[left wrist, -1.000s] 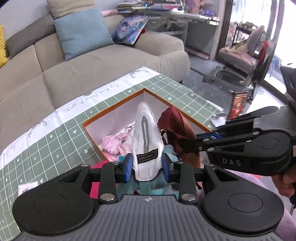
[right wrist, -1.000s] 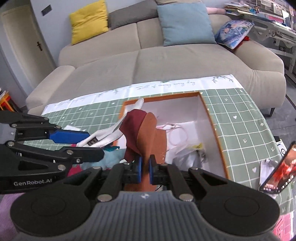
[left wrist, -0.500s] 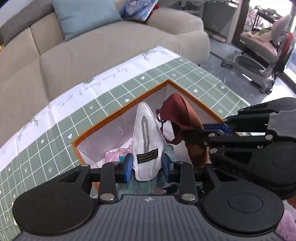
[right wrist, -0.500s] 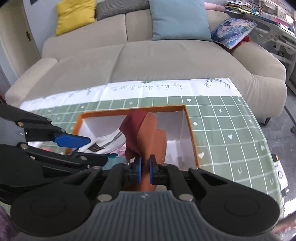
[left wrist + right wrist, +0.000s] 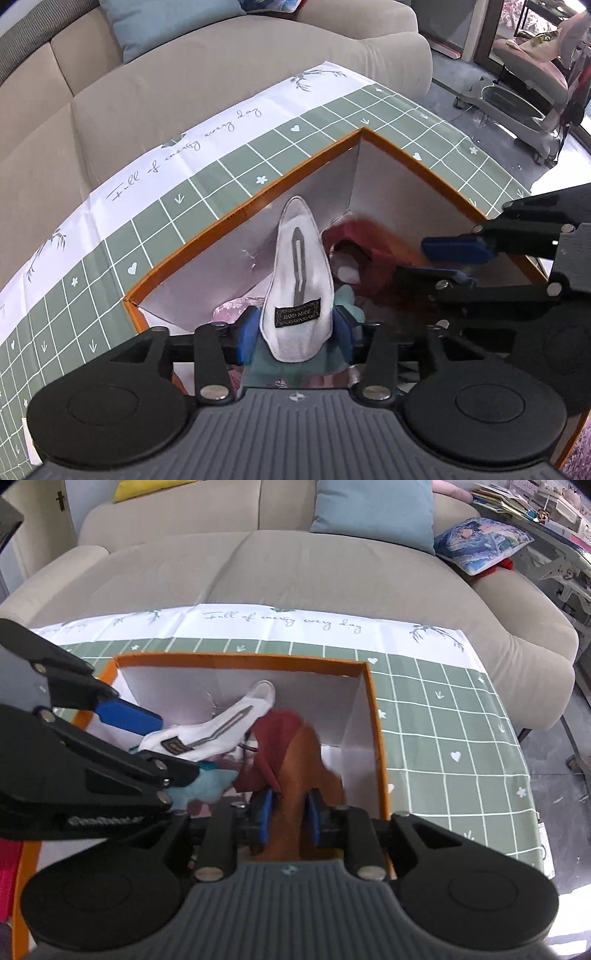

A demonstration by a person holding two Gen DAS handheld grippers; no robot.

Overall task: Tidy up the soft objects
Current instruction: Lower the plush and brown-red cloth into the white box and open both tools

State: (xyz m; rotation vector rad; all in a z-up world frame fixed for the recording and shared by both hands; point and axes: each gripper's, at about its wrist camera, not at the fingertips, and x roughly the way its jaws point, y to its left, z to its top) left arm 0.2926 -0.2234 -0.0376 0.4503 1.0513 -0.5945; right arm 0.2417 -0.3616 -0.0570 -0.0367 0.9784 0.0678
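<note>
A: What had changed from a second before?

B: Both grippers had dropped toward the box (image 5: 258,199), so its orange rim and white walls filled more of each view and the sofa (image 5: 221,74) slid up. Both sets of jaws had just been opening. The left gripper (image 5: 295,332) had clamped the white pouch (image 5: 299,280) earlier; here its blue pads stood apart from the pouch's sides, with the pouch between them, upright, its black label facing the camera. The right gripper (image 5: 288,816) had been pinched tight on the brown cloth (image 5: 295,760); here its pads stood wider, with the cloth between them and blurred.

A: Were the pads touching the cloth?

B: That I could not tell; the blur hid the edges.

A: Where did the things sit?

B: Inside the box, toward its far corner. The box sat on the green checked tablecloth (image 5: 443,738), near the table's far edge by the sofa.

A: What did one view give that the other did not?

B: The right view showed the pouch from the side, leaning on the box's far wall, and a pale blue plush (image 5: 207,786) under the left gripper's fingers (image 5: 125,712). It also showed a yellow cushion (image 5: 147,485). The left view showed a pink item (image 5: 236,310) on the box floor and a chair (image 5: 524,74) beyond the table's right corner.
</note>
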